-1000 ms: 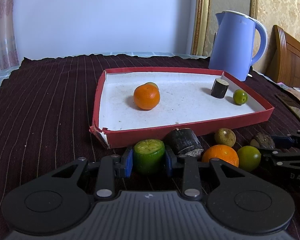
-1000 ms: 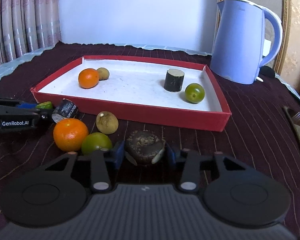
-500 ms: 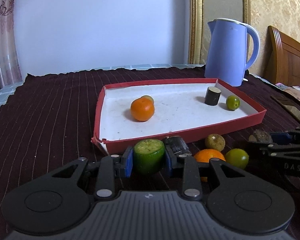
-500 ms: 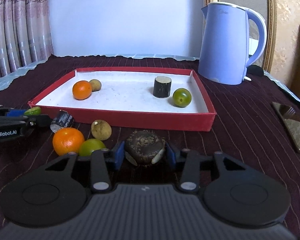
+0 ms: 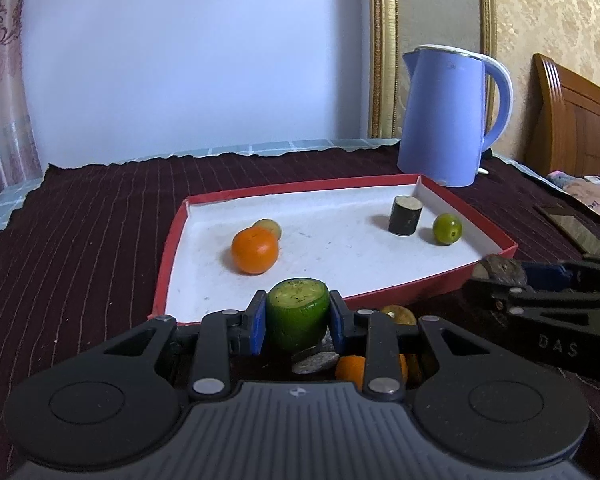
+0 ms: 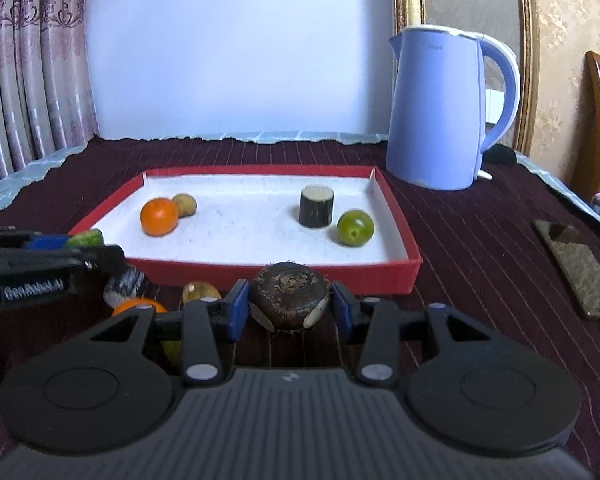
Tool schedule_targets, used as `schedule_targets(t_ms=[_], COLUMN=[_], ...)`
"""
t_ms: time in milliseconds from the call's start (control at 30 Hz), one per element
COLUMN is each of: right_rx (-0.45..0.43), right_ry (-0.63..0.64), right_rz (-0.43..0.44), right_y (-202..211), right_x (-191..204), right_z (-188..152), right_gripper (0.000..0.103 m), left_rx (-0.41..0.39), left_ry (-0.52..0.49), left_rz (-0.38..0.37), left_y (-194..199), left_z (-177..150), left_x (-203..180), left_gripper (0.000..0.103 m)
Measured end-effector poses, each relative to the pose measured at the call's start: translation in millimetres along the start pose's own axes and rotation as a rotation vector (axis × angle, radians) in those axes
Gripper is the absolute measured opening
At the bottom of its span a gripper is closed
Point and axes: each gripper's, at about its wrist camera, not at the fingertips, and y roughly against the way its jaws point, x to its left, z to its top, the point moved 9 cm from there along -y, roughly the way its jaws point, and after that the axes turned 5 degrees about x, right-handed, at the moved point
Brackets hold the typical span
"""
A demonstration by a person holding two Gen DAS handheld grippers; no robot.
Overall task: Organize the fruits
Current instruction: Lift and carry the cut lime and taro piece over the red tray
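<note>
My left gripper [image 5: 297, 324] is shut on a green cucumber piece [image 5: 297, 312] and holds it above the cloth, just before the red tray's [image 5: 162, 272] near edge. My right gripper [image 6: 289, 309] is shut on a brown water chestnut [image 6: 290, 298], lifted in front of the tray [image 6: 404, 268]. The tray holds an orange [image 5: 254, 250], a small brown fruit [image 5: 269, 226], a dark cylinder piece [image 5: 405, 221] and a green fruit [image 5: 447, 229]. An orange [image 6: 138, 305], a brown fruit [image 6: 200, 292] and a dark piece [image 6: 126, 282] lie on the cloth below the grippers.
A blue kettle [image 6: 440, 108] stands behind the tray's right corner. A dark striped cloth [image 5: 88, 232] covers the table. A flat dark object [image 6: 576, 264] lies at the right. A wooden headboard [image 5: 580, 120] is at the far right.
Both grippers have risen with their fruits, so the tray now sits lower and farther in view. The fruits left on the cloth are now partly hidden under the grippers.
</note>
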Motion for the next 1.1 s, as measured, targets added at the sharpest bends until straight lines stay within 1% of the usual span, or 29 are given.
schedule_targets(t_ms=[167,567,833,1100], right_rx=[-0.01,-0.017,-0.027,-0.035], right_ry=[0.002,0.005,0.015,0.016], right_rz=[0.0,0.004,0.005,0.01], right_y=[0.0,-1.5,-4.0,-7.1], right_x=[1.8,5.6,8.2,8.0], right_z=[7.8,13.9,21.7,30.7], right_gripper=[0.041,0.041,0.042,0.042], left_rx=[-0.003,0.008,0.007,0.014], left_ry=[-0.006,-0.009,-0.028,-0.017], left_rz=[0.009,0.029,0.05,0.069], left_y=[-0.7,-8.2,-16.5,-25.2], left_z=[3.8,8.2,18.1,26.1], left_x=[-1.8,-4.2,-8.9,-6.1], left_gripper=[0.031,0.031,0.031,0.031])
